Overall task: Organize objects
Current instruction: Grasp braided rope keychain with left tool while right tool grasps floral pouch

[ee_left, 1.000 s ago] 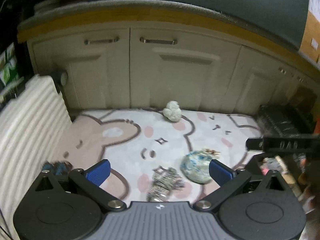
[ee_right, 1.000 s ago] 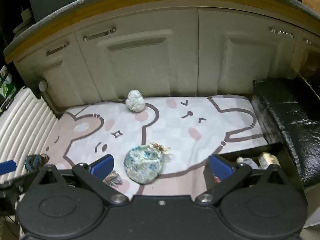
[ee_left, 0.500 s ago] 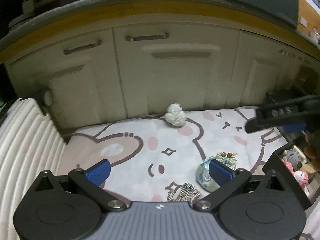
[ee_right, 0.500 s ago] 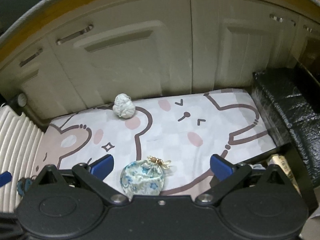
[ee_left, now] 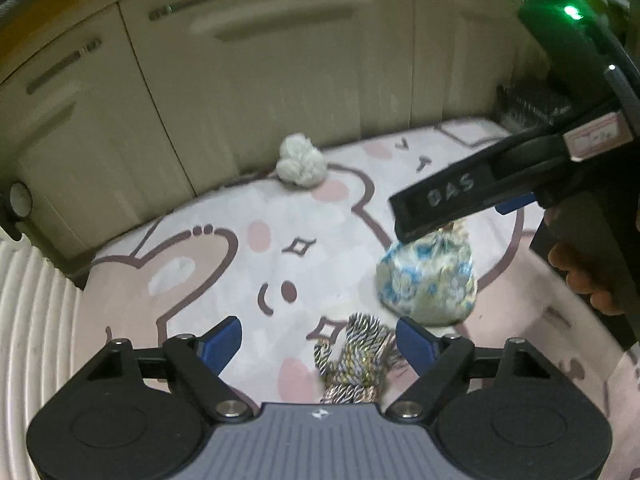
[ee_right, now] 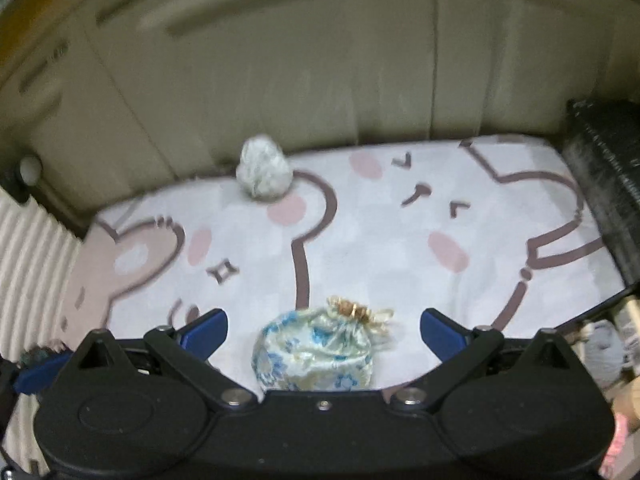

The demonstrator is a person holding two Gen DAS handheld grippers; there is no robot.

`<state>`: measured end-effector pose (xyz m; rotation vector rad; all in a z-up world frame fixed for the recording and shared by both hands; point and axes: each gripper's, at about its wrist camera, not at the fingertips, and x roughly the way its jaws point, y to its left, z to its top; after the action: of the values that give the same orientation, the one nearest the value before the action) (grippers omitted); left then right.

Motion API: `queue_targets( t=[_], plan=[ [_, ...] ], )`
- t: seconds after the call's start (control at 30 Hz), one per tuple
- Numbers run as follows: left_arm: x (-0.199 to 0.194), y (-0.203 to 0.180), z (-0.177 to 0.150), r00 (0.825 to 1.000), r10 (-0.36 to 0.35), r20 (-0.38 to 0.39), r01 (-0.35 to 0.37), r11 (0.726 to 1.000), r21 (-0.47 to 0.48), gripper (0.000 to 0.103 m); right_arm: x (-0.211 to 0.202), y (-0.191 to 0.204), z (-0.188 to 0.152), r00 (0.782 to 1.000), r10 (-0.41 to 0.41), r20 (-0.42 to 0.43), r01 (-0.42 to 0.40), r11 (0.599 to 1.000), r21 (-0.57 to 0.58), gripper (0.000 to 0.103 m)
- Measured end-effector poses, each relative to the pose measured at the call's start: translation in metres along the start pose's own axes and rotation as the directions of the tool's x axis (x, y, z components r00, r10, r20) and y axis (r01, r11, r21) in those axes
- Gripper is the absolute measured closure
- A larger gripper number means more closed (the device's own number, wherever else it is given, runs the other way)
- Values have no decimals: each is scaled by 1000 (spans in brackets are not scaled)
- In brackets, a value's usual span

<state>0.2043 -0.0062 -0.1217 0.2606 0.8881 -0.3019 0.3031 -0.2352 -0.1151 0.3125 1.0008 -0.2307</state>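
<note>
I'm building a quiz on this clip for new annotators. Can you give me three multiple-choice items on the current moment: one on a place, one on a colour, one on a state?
1. Where does the white fluffy ball lie?
A. at the far edge of the mat, near the cabinet doors
B. inside the black box
C. between the right tool's fingers

2. What colour are the finger pads of the right tool?
A. red
B. blue
C. yellow

3. How does the right tool stand towards the floral pouch?
A. shut on it
B. open, with the pouch between its fingers
C. open, with the pouch far off to one side

Answers: 1 A, the ball sits by the mat's back edge below the doors. 2 B, both pads show blue. 3 B, the fingers stand wide apart on either side of the pouch, without touching it.
</note>
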Motion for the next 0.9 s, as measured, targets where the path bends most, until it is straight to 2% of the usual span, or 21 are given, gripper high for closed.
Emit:
queue_targets(
  t=[0.27, 0.4, 0.57, 0.8, 0.9],
  plan=[
    [13, 0, -9, 997, -26, -69, 28, 999, 20, 21, 34, 19, -9, 996, 20, -83, -25, 998, -56, 0],
    [19, -4, -13, 994, -42, -98, 45, 998, 36, 23, 46, 30, -16, 996, -46, -76, 35, 989, -140, 0],
    [25, -10, -15, 991, -64, -121, 70, 996, 48, 24, 61, 26, -24, 989, -104, -108, 80, 975, -205, 0],
    [43, -14, -15, 984, -58, -170, 66, 997, 41, 33, 62, 17, -26, 987, -72, -145, 38, 974, -223, 1],
    [49, -13, -13, 982, -72, -176, 75, 997, 11, 36, 60, 13, -26, 988, -33, -151, 1, 978, -208, 8]
  ],
)
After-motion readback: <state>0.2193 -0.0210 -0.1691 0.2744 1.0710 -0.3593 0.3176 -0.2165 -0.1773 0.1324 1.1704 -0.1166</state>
